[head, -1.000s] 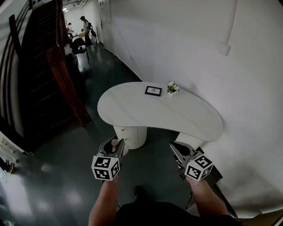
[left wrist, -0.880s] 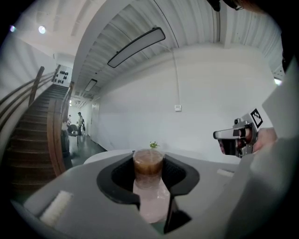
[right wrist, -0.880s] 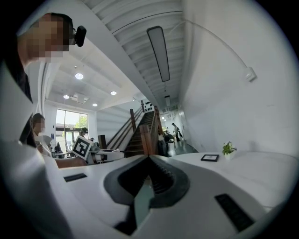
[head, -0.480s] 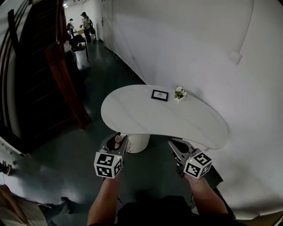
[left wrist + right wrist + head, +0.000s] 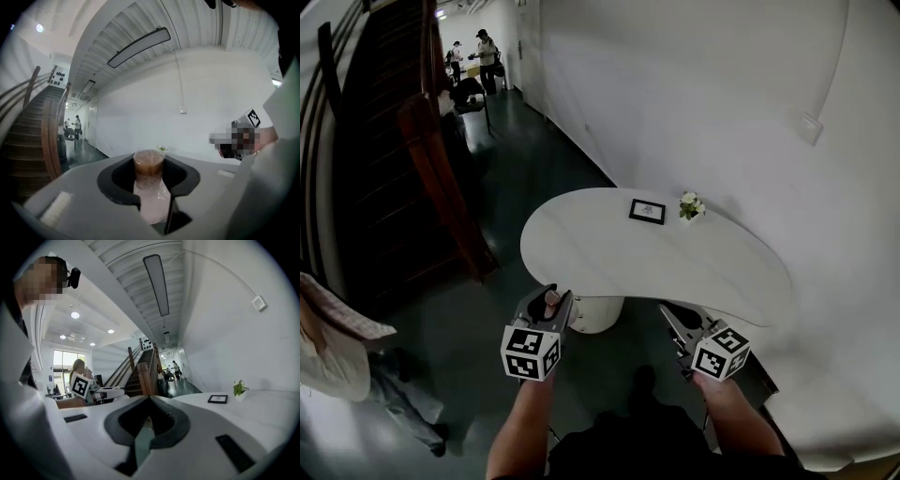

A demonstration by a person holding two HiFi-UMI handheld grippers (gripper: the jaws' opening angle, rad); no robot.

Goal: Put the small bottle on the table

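The left gripper (image 5: 547, 302) is clamped on the small bottle (image 5: 149, 187). In the left gripper view the pale body sits pinched between the two jaws and the brown cap rises above them, so the bottle's long axis runs up the frame, cap uppermost. The right gripper (image 5: 150, 401) has its jaws brought together with nothing between them and hangs at the lower right of the head view, doing no work. In the head view the table (image 5: 609, 253), a white kidney-shaped top, fills the centre of the frame, and the left gripper's tips sit just below its near-left edge, not yet over the top. From the bottle, then, the table lies up and to the right in the frame, ahead of the person. The right gripper sits equally close to the near edge, but the bottle is in the left. The near half of the top is bare. A small frame (image 5: 647, 211) and a plant (image 5: 691, 206) stand well apart from the gripper along the far edge by the wall. The likely next move is to carry the bottle forward over the near edge and lower it base-first, kept upright.
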